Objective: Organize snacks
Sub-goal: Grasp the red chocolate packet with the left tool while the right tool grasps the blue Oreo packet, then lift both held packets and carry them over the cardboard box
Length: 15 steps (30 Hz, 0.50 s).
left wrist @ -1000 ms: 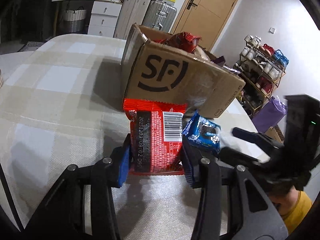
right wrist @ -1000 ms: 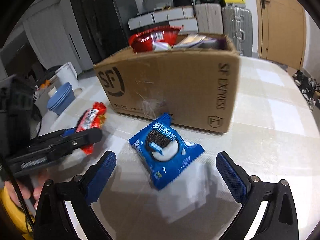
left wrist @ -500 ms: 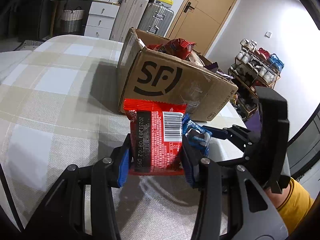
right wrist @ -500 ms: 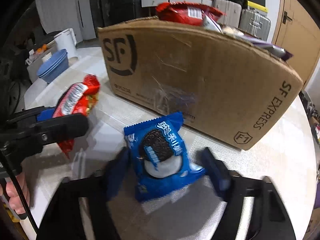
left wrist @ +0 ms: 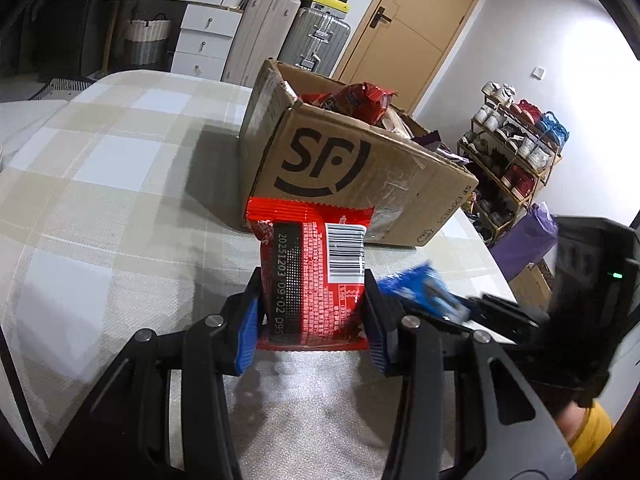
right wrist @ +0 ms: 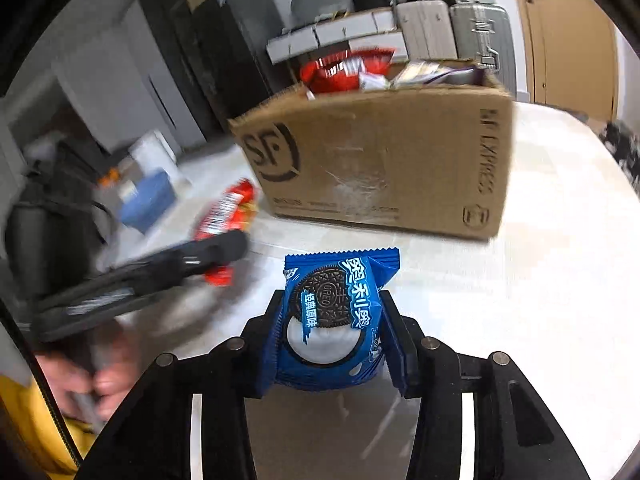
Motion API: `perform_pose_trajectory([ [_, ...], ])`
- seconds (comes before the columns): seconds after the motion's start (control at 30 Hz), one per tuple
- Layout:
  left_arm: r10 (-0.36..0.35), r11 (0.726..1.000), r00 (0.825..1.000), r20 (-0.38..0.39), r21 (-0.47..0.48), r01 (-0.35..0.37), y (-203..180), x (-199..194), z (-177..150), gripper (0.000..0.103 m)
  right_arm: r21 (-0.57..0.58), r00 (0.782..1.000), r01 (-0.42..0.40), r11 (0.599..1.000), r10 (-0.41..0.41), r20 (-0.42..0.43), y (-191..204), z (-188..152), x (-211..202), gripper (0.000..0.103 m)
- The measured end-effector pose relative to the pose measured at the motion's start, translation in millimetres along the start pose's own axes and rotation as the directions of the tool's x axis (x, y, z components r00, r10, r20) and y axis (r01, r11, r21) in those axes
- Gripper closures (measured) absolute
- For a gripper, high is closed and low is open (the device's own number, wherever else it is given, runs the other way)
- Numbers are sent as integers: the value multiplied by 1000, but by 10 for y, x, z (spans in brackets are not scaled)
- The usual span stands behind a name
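a: why is each gripper holding a packet up off the table (left wrist: 100, 184)?

b: looks like both are being carried to the cardboard box (left wrist: 360, 168), which sits on the checked cloth just ahead and is already heaped with wrappers. i'd judge these two are the last loose ones nearby, so each hand takes one.

a: what's the left gripper (left wrist: 312, 312) doing?

b: its blue pads are pressed against both edges of the red snack packet (left wrist: 312, 276). the packet stands upright between them, back side to the camera, so the barcode and printed date show. it hangs in front of the box's near wall, below the rim.

a: and the right gripper (right wrist: 332, 340)?

b: its jaws have just been closing, and the blue oreo packet (right wrist: 336, 316) is now clamped between them. the pads squeeze the sides enough that the wrapper bulges. the pack's face is toward the camera: a dark cookie, white cream, white lettering on blue. it's clear of the table, a little short of the box's front wall.

a: why gripped by the sides?

b: probably because they're flat, puffy pillow packs. pinching across the width keeps them steady and leaves the top end free to go in first.

a: anything else about how they look?

b: the red one has crimped seams top and bottom and looks fairly stiff. the blue one is glossy and softer. from the left camera it's only a blurred blue shape.
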<state>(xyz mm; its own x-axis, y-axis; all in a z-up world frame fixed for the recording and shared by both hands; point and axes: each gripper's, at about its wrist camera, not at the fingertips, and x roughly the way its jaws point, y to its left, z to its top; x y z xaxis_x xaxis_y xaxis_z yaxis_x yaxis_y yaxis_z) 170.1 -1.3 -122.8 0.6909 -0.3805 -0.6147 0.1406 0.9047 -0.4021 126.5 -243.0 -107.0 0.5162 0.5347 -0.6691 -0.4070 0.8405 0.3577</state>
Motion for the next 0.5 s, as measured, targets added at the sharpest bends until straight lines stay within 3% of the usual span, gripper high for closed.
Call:
perform_pose_trajectory([
  [0.13,34,999,999,7,20,-34,-103,-88,-4,62,56,999,-20,998,18,38,50,-206,-376,59],
  [0.23,7,1000,1000,0,21,-7,-223,-257,-35,62,62,998,-33,998,29,60,61,-317,-600,59],
  [0.5,40,997,999,-26,64,-39,-477,-780,-276,62,74,984,-92,993,79,157,237,-482,-1137,59],
])
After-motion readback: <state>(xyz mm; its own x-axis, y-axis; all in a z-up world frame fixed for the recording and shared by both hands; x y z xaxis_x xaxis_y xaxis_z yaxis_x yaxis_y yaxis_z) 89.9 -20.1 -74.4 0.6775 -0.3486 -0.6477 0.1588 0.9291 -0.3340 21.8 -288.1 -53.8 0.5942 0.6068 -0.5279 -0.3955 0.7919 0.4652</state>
